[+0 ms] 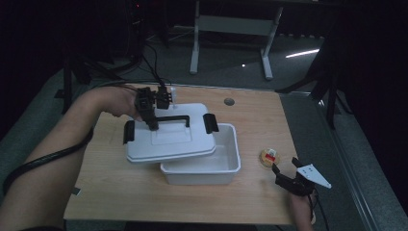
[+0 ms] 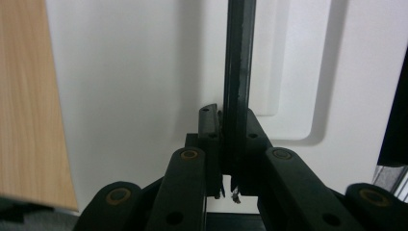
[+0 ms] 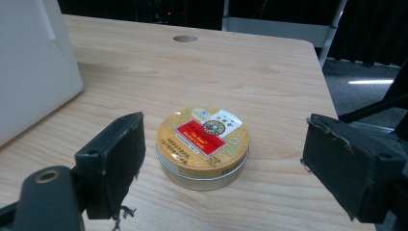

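A: What are the left tongs (image 1: pixel 153 126) doing?

B: They are clamping the black handle (image 1: pixel 172 118) of the white lid (image 1: pixel 168 139); in the left gripper view the handle (image 2: pixel 239 72) is running straight up between the two pads, which are pressing on it from both sides, and the lid (image 2: pixel 134 86) is spreading out white behind them.

A: And where is the lid sitting?

B: It is lying tilted across the white box (image 1: pixel 219 166); it is covering the box's left and far part and overhanging its left edge, while the box's right and near part is showing open; two black clips are sitting at the lid's short ends.

A: What about the right tongs (image 1: pixel 285 172)?

B: They are standing wide open and gripping nothing; in the high view they are resting near the tabletop's (image 1: pixel 250 115) right front corner, pointing at a small round tin (image 1: pixel 270 157).

A: How is the tin lying?

B: Flat on the tabletop (image 3: pixel 216 67), just right of the box and apart from it; in the right gripper view the tin (image 3: pixel 203 147) is sitting between the two spread pads but a little beyond them, touching neither; its gold top is carrying a red label; a white side of the box (image 3: pixel 33 67) is showing at the left of that view.
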The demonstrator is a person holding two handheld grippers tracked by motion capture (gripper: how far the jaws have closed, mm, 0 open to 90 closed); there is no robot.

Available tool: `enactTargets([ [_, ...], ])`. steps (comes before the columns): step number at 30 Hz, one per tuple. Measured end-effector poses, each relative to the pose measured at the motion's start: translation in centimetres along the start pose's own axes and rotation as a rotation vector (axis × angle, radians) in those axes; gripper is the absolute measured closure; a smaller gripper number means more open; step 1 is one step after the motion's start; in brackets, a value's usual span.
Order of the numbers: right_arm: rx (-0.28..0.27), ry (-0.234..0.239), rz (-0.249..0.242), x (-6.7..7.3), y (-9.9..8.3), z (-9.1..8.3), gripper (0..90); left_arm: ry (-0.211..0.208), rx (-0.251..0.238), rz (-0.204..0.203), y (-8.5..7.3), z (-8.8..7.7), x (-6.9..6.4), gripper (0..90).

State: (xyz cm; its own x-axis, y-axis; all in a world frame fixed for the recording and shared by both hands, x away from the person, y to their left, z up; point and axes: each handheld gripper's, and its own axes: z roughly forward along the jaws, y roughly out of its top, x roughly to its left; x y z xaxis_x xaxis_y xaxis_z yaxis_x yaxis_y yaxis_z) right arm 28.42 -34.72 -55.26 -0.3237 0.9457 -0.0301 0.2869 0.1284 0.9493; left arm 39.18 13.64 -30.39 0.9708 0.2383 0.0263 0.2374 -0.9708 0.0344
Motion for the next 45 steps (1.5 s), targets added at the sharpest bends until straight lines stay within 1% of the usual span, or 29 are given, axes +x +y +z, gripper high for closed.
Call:
enactTargets([
  [3,0.003,-0.003,-0.002,0.0,0.0,0.0,14.5,0.0,0.003,-0.049,-2.5,0.0,0.2,83.4],
  [6,0.006,-0.003,-0.003,0.1,0.0,0.0,14.6,0.001,-0.006,-0.097,-5.0,0.4,0.3,83.3],
  [12,0.014,-0.011,-0.011,0.2,0.1,0.1,14.6,-0.005,-0.025,-0.169,-9.0,1.2,0.4,83.3],
  [14,0.015,-0.013,-0.013,0.2,0.1,0.1,14.6,-0.01,-0.034,-0.2,-10.6,1.5,0.3,83.3],
  [17,0.017,-0.015,-0.015,0.2,0.1,0.2,14.6,-0.013,-0.035,-0.233,-12.4,1.8,0.3,83.3],
  [18,0.018,-0.015,-0.013,0.2,0.1,0.2,14.5,-0.013,-0.031,-0.253,-13.2,2.0,0.3,83.3],
  [19,0.018,-0.016,-0.013,0.2,0.1,0.2,14.6,-0.018,-0.032,-0.26,-13.6,2.1,0.3,83.3],
  [20,0.018,-0.016,-0.013,0.2,0.1,0.2,14.5,-0.013,-0.034,-0.275,-14.4,2.3,0.3,83.3],
  [21,0.019,-0.017,-0.013,0.2,0.1,0.2,14.5,-0.014,-0.035,-0.285,-14.8,2.4,0.3,83.3],
  [22,0.019,-0.017,-0.013,0.2,0.1,0.2,14.6,-0.025,-0.036,-0.299,-15.4,2.6,0.3,83.3],
  [23,0.02,-0.017,-0.014,0.2,0.1,0.2,14.6,-0.018,-0.036,-0.307,-15.9,2.8,0.3,83.3],
  [24,0.023,-0.017,-0.012,0.2,0.1,0.2,14.6,-0.019,-0.034,-0.317,-16.3,3.0,0.4,83.3],
  [25,0.023,-0.017,-0.012,0.2,0.1,0.2,14.6,-0.026,-0.036,-0.323,-16.5,3.2,0.4,83.3],
  [26,0.023,-0.018,-0.011,0.2,0.1,0.2,14.6,-0.021,-0.033,-0.332,-16.8,3.4,0.4,83.3],
  [27,0.023,-0.018,-0.011,0.2,0.1,0.2,14.6,-0.021,-0.033,-0.332,-16.8,3.4,0.4,83.3],
  [28,0.025,-0.017,-0.011,0.3,0.1,0.2,14.6,-0.032,-0.013,-0.351,-17.4,4.4,0.6,83.3],
  [29,0.025,-0.018,-0.012,0.3,0.1,0.2,14.6,-0.03,-0.005,-0.361,-17.5,4.8,0.6,83.3],
  [30,0.025,-0.018,-0.012,0.3,0.1,0.2,14.6,-0.03,-0.005,-0.361,-17.5,4.8,0.6,83.3],
  [33,0.024,-0.02,-0.014,0.3,0.1,0.2,14.6,-0.034,0.039,-0.378,-17.7,6.3,0.8,83.2],
  [35,0.022,-0.018,-0.012,0.3,0.1,0.2,14.6,-0.038,0.051,-0.383,-17.9,7.4,1.0,83.3],
  [36,0.022,-0.017,-0.013,0.3,0.1,0.2,14.6,-0.046,0.047,-0.385,-18.0,7.9,1.1,83.3],
  [37,0.022,-0.017,-0.013,0.3,0.1,0.2,14.6,-0.045,0.041,-0.389,-18.1,8.4,1.2,83.3],
  [38,0.022,-0.016,-0.015,0.3,0.1,0.2,14.6,-0.061,0.024,-0.391,-18.2,9.5,1.4,83.2],
  [39,0.022,-0.016,-0.015,0.3,0.1,0.2,14.6,-0.061,0.024,-0.391,-18.2,9.5,1.4,83.2],
  [40,0.023,-0.015,-0.017,0.3,0.1,0.2,14.6,-0.075,0.009,-0.404,-18.2,10.7,1.7,83.3],
  [41,0.023,-0.015,-0.017,0.3,0.1,0.2,14.6,-0.075,0.009,-0.404,-18.2,10.7,1.7,83.3],
  [43,0.021,-0.016,-0.016,0.3,0.1,0.2,14.6,-0.084,-0.004,-0.409,-18.1,11.9,1.9,83.2],
  [44,0.022,-0.015,-0.015,0.3,0.1,0.2,14.5,-0.09,-0.015,-0.408,-17.8,13.0,2.2,83.2],
  [45,0.023,-0.016,-0.015,0.3,0.1,0.2,14.6,-0.093,-0.019,-0.412,-17.6,13.5,2.3,83.2],
])
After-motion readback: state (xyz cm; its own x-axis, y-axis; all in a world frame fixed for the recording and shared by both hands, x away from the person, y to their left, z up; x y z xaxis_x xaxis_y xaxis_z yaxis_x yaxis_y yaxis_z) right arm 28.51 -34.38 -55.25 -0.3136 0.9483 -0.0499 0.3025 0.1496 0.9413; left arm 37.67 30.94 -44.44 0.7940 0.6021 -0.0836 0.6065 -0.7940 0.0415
